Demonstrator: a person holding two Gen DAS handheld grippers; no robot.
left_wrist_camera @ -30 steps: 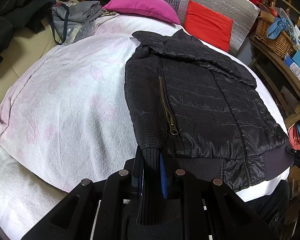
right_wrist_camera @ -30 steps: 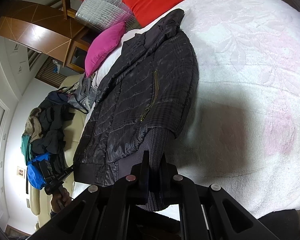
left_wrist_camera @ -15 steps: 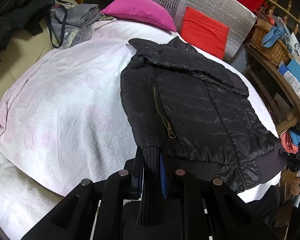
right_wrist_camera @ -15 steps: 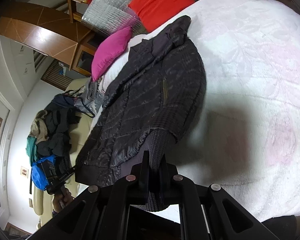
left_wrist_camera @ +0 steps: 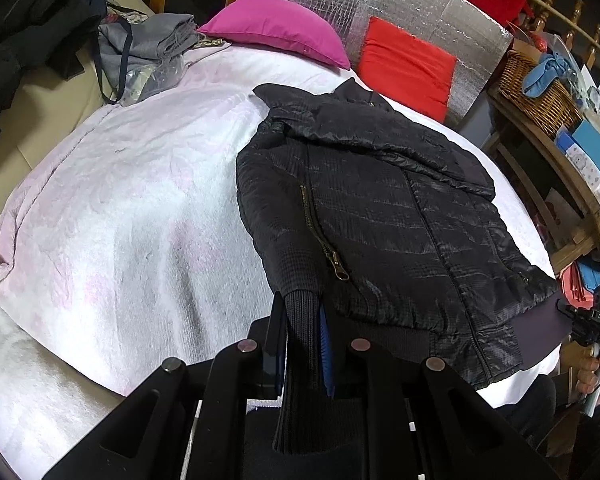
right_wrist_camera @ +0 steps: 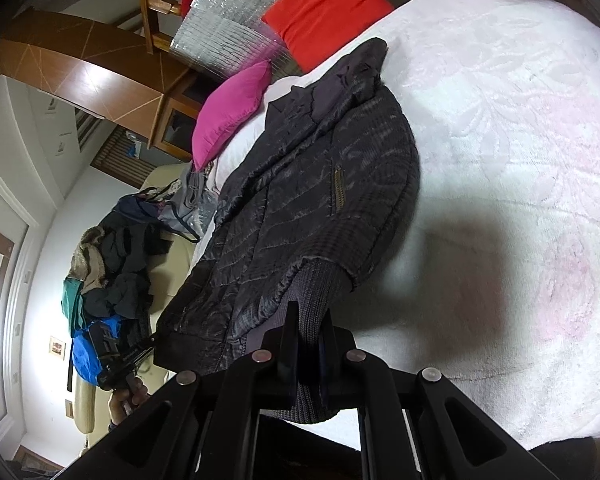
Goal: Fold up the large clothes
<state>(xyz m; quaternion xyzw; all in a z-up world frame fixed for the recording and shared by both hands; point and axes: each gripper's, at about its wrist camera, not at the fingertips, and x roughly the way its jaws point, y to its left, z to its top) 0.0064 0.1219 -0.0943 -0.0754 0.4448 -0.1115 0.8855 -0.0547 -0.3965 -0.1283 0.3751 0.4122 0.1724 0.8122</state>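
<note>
A white bedspread (left_wrist_camera: 120, 208) covered the bed, with a pink pillow (left_wrist_camera: 276, 26) and a red pillow (left_wrist_camera: 406, 64) at its far end. The black quilted jacket (left_wrist_camera: 380, 216) lay flat on the bed's right half, collar toward the pillows and hem at the near edge. The left gripper (left_wrist_camera: 304, 344) was pinching the jacket's ribbed cuff (left_wrist_camera: 302, 320), and the right gripper (right_wrist_camera: 308, 344) was pinching another knit cuff (right_wrist_camera: 316, 284) the same way.
</note>
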